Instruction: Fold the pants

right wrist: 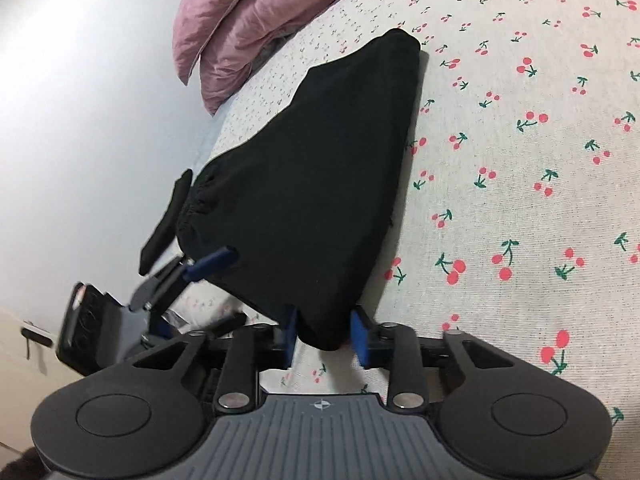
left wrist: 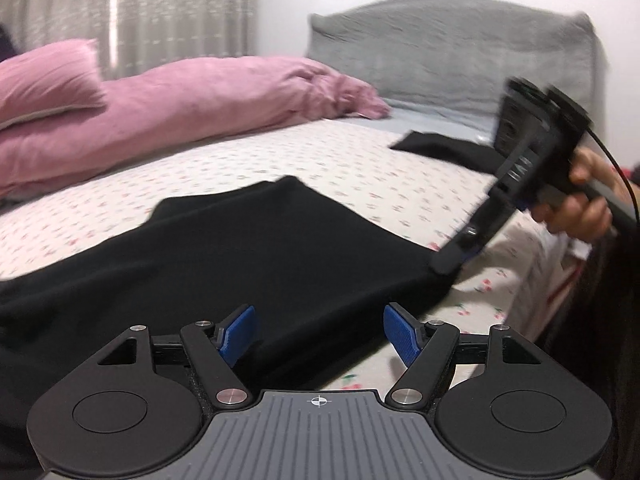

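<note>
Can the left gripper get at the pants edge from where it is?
Probably yes. The left gripper is open with the black pants lying between its blue fingers, nothing blocking. The right gripper already straddles a corner.

Soft, even indoor light fills both fisheye views, with a bright streak of daylight through the grey striped curtain (left wrist: 132, 12) and only faint shadows on the white cherry-print bedsheet (right wrist: 520, 160). Motion blur smears the black handheld right gripper (left wrist: 456, 254) and the distant bedding. Straight lines bow near the dark vignetted corners, and the black fabric pants (right wrist: 316, 184) show almost no detail.
</note>
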Motion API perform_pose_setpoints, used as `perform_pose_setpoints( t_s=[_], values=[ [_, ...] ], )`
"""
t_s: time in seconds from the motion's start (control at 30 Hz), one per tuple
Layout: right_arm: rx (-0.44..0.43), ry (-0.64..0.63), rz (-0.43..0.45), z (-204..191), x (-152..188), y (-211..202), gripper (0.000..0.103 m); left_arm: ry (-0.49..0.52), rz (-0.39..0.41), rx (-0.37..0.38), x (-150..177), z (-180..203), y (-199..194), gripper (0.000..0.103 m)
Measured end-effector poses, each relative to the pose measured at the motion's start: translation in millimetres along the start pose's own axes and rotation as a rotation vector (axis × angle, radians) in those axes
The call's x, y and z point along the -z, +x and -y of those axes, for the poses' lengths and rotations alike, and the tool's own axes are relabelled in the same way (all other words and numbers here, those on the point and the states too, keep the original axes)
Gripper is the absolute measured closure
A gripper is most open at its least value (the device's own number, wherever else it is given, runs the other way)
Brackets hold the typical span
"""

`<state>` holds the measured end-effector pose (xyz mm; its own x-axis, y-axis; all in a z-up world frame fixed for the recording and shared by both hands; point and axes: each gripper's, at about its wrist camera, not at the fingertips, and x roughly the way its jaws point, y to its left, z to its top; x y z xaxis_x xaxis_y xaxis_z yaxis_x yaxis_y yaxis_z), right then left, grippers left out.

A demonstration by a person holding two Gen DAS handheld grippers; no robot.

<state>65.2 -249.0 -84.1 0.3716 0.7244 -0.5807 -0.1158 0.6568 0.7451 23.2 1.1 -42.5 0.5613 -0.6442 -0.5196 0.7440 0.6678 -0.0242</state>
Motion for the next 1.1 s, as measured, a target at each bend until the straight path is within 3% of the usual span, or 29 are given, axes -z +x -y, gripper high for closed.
perform_pose_setpoints(
  t_s=[0.27, 0.47, 0.57, 0.63, 0.67, 0.73, 0.93, 1.1],
  values=[
    [-0.066, -0.017, 0.039, -18.0, -8.1, -4.6, 0.079, 0.122, 0.013, 0.051, -12.2, 35.4, 19.8, 0.029],
    [-0.098, -0.023, 0.043, -25.2, -21.2, -3.9, 0.079, 0.171, 0.010, 0.024, -19.5, 54.5, 38.6, 0.030],
    [-0.097, -0.041, 0.031, -22.9, -21.5, -10.5, 0.076, 0.205, 0.004, -0.034, -19.1, 63.6, 49.0, 0.030],
    [-0.093, -0.044, 0.022, -18.8, -24.6, -14.1, 0.070, 0.227, 0.001, -0.103, -17.3, 69.7, 56.8, 0.034],
    [-0.071, -0.047, 0.027, -16.5, -27.6, -15.6, 0.069, 0.241, -0.005, -0.135, -16.1, 72.3, 60.2, 0.041],
    [-0.011, -0.049, 0.061, -11.4, -32.2, -20.3, 0.053, 0.261, -0.013, -0.161, -13.7, 75.5, 64.0, 0.042],
    [0.108, 0.026, 0.072, 12.1, -67.0, -0.5, 0.054, 0.238, -0.003, -0.186, -9.6, 79.6, 61.9, 0.051],
    [0.084, 0.048, 0.130, 21.3, -91.2, 23.4, 0.062, 0.186, -0.007, -0.193, -9.0, 79.1, 61.7, 0.065]
  ],
)
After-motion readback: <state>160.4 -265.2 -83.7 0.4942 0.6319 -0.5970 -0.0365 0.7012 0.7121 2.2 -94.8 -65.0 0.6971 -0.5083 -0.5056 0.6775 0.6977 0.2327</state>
